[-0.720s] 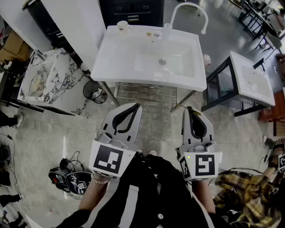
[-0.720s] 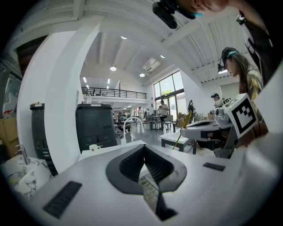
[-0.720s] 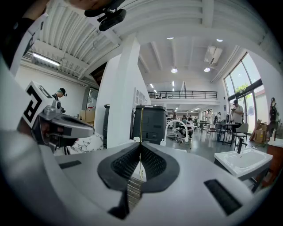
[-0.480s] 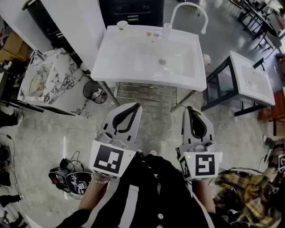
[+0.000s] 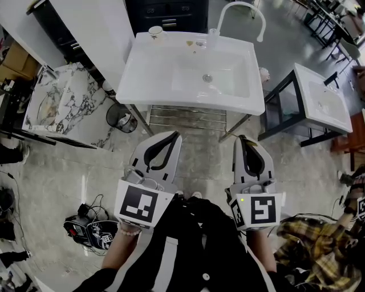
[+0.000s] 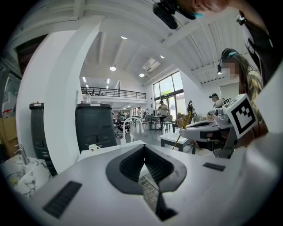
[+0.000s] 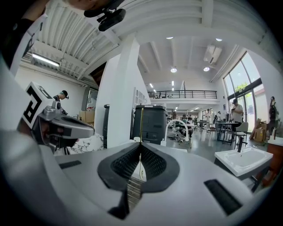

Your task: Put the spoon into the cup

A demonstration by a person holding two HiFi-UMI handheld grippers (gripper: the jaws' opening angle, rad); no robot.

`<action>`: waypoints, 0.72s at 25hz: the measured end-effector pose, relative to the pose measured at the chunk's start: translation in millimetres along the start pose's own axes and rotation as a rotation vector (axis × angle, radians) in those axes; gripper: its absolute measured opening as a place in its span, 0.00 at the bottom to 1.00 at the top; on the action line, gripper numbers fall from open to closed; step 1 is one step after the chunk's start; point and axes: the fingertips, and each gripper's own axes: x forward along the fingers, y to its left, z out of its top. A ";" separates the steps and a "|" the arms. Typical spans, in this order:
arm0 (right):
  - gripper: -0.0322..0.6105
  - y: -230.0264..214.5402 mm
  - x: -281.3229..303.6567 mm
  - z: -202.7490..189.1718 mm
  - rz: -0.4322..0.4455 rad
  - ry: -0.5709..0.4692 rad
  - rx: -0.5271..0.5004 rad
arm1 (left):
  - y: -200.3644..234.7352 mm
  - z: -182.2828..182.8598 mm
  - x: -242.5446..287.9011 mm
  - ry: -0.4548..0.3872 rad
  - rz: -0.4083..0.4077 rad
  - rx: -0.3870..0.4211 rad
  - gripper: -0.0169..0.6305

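A white cup (image 5: 155,32) stands on the back left corner of the white sink (image 5: 142,74); it also shows in the left gripper view as the cup (image 6: 93,148). My right gripper (image 5: 242,138) hovers in front of the sink, shut on a thin gold spoon (image 7: 140,121) that stands upright between the tips of this gripper (image 7: 140,145). From the left gripper view the spoon (image 6: 183,129) appears as a slanted gold stick. My left gripper (image 5: 176,136) is beside it at the same distance from the sink. In its own view the left gripper (image 6: 143,149) is shut and empty.
A curved white faucet (image 5: 242,8) rises at the sink's back edge. A black waste bin (image 5: 121,117) stands under its left corner, with a marble slab (image 5: 57,102) further left. A second basin on a dark frame (image 5: 325,105) stands to the right. A dark cabinet (image 5: 168,14) stands behind.
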 end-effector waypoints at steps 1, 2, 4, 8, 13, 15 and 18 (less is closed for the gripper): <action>0.06 -0.3 -0.2 -0.2 -0.001 0.000 0.003 | -0.6 -0.1 0.4 -0.001 -0.003 -0.001 0.03; 0.06 -0.5 -0.4 -0.4 -0.003 0.000 0.004 | -1.2 -0.3 0.9 -0.001 -0.006 -0.003 0.03; 0.06 -0.4 -1.6 -0.4 -0.010 0.000 -0.001 | -2.5 -0.8 1.7 -0.005 -0.015 -0.003 0.03; 0.06 4.0 -7.1 1.3 -0.029 0.002 -0.013 | -3.2 -0.6 -2.4 -0.014 -0.033 -0.008 0.03; 0.06 5.7 -15.6 2.7 -0.059 0.005 -0.022 | -5.3 3.2 -4.4 -0.026 -0.066 -0.011 0.03; 0.06 5.8 -17.8 3.0 -0.073 0.004 -0.018 | -6.5 4.8 -4.7 -0.029 -0.080 -0.007 0.03; 0.06 9.0 -21.4 2.5 -0.089 0.000 -0.017 | -7.4 4.9 -7.2 -0.034 -0.094 -0.002 0.03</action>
